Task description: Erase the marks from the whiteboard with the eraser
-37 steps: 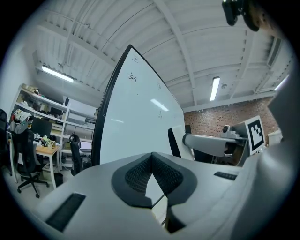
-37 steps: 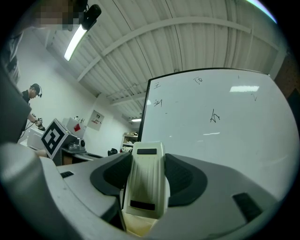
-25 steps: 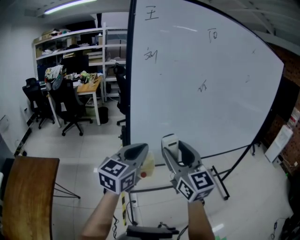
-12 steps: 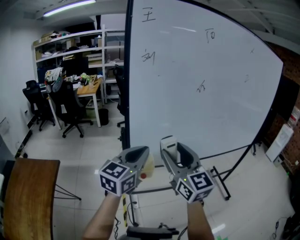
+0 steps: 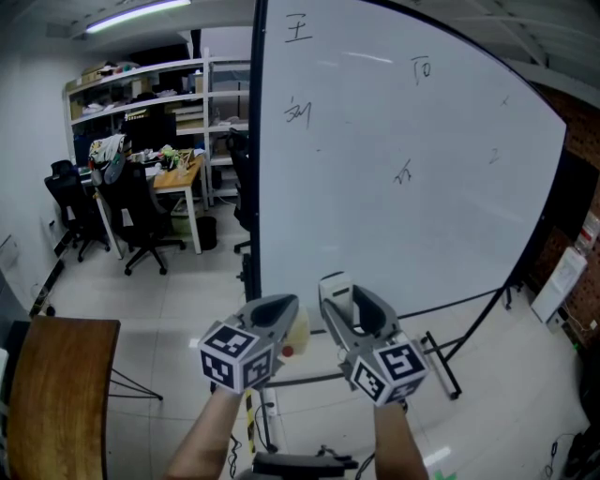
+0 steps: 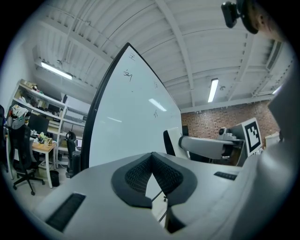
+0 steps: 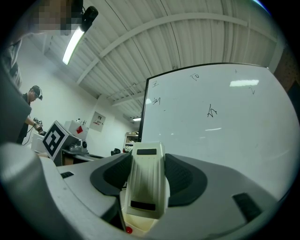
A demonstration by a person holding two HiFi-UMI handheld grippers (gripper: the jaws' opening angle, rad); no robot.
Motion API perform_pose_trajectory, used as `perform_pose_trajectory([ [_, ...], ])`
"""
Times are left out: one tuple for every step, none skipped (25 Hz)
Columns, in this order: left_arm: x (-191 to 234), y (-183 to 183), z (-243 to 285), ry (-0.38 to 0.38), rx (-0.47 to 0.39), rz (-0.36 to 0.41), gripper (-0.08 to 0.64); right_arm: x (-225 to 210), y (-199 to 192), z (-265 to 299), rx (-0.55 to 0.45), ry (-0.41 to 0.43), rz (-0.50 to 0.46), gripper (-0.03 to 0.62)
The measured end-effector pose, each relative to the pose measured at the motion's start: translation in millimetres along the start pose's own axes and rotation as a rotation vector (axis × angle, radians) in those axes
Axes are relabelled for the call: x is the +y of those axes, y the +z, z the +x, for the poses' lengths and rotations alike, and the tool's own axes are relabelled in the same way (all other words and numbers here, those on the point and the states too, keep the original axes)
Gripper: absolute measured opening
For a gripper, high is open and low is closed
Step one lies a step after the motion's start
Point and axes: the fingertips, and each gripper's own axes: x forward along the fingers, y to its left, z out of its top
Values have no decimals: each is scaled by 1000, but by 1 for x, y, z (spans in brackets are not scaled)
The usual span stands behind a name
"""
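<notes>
A large whiteboard (image 5: 412,187) on a black wheeled frame stands in front of me, bearing several small black marks: one at top left (image 5: 298,26), one below it (image 5: 297,113), one at top right (image 5: 423,67), one mid-board (image 5: 404,172). My right gripper (image 5: 339,292) is shut on a cream whiteboard eraser (image 5: 336,286), held below the board and short of it; in the right gripper view the eraser (image 7: 147,180) stands between the dark pads, with the marks (image 7: 212,111) beyond. My left gripper (image 5: 278,309) is shut with nothing in it, its pads (image 6: 151,174) touching.
A brown wooden table (image 5: 56,394) is at lower left. Black office chairs (image 5: 141,211), a desk (image 5: 180,173) and cluttered white shelves (image 5: 141,89) fill the left back. The whiteboard's stand legs (image 5: 441,361) spread on the floor. A person (image 7: 29,110) stands at left in the right gripper view.
Both grippers stay nearly still below the board; the view has shifted slightly right, and the right gripper with the eraser has crept up a touch.
</notes>
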Motion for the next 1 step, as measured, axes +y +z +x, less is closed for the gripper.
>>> perform_pose_trajectory([
  [0, 0, 0, -1, 0, -1, 2, 1, 0, 1, 2, 2, -1, 235],
])
